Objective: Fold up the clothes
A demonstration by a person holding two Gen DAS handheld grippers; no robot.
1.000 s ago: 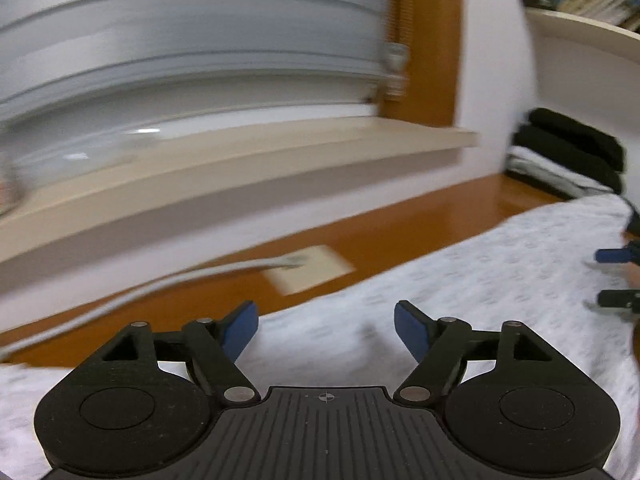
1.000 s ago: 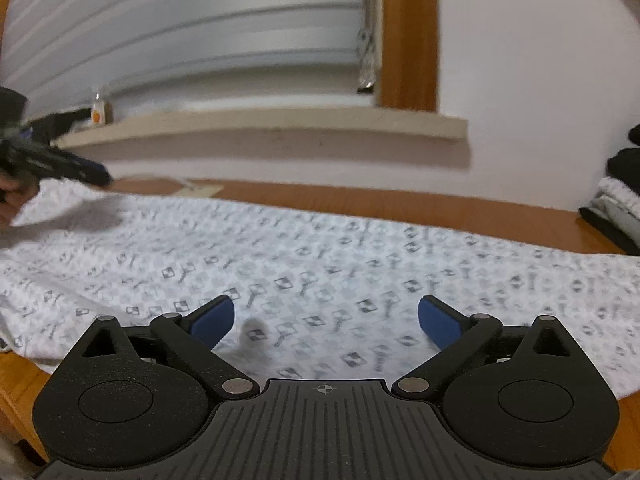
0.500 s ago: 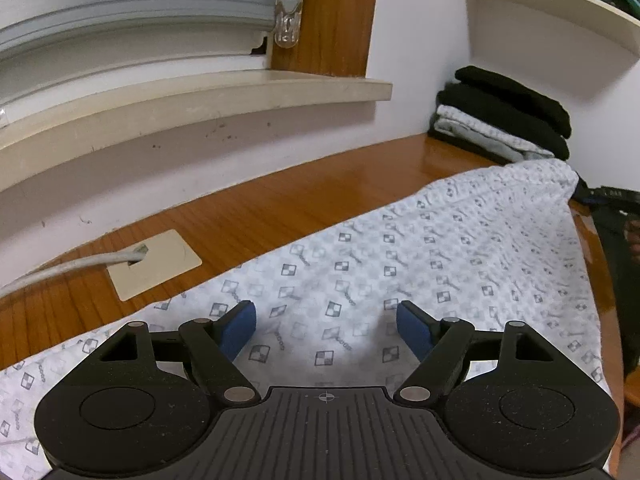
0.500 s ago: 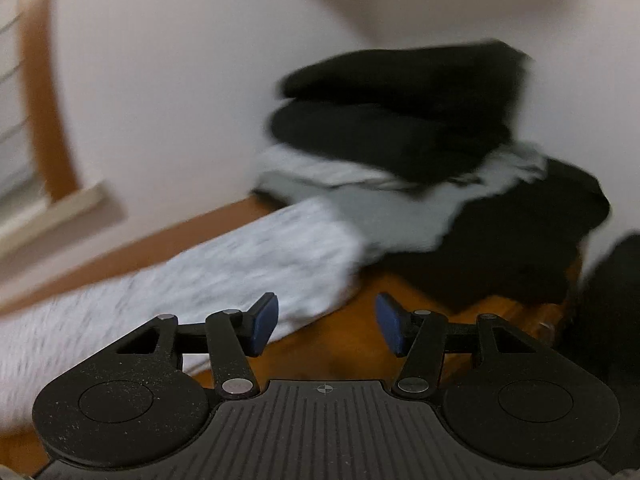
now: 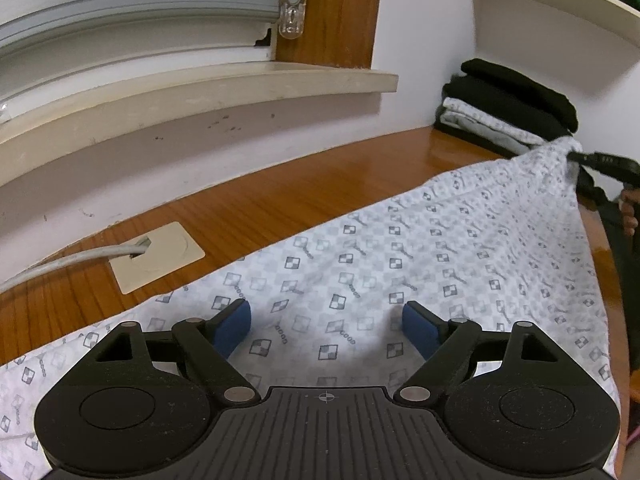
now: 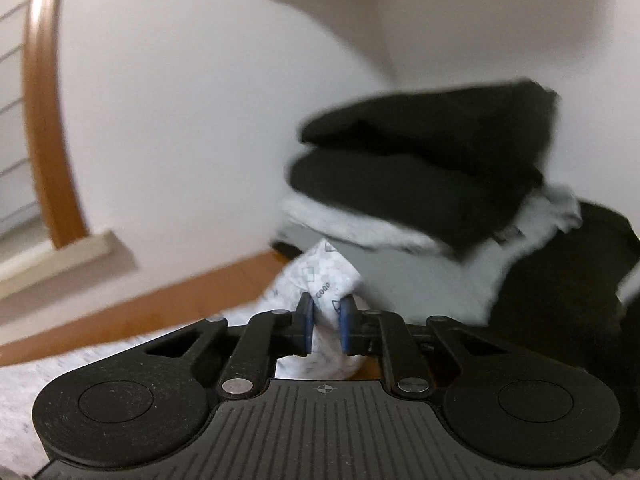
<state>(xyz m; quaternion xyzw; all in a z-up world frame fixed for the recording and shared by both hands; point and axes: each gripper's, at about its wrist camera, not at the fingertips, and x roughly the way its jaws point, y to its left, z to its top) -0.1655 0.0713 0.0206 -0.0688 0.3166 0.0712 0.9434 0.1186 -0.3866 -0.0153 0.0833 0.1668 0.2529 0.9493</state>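
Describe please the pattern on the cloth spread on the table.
The cloth is white with small grey checkered squares and chain-like marks; the left wrist view shows it best.

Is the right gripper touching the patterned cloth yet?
Touching. In the right wrist view the right gripper, jaws just closing, pinches a corner of the patterned cloth between its blue pads.

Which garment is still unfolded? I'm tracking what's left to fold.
The white patterned garment, spread across the desk with one corner pinched in the right gripper; the black and grey ones sit folded in the corner stack.
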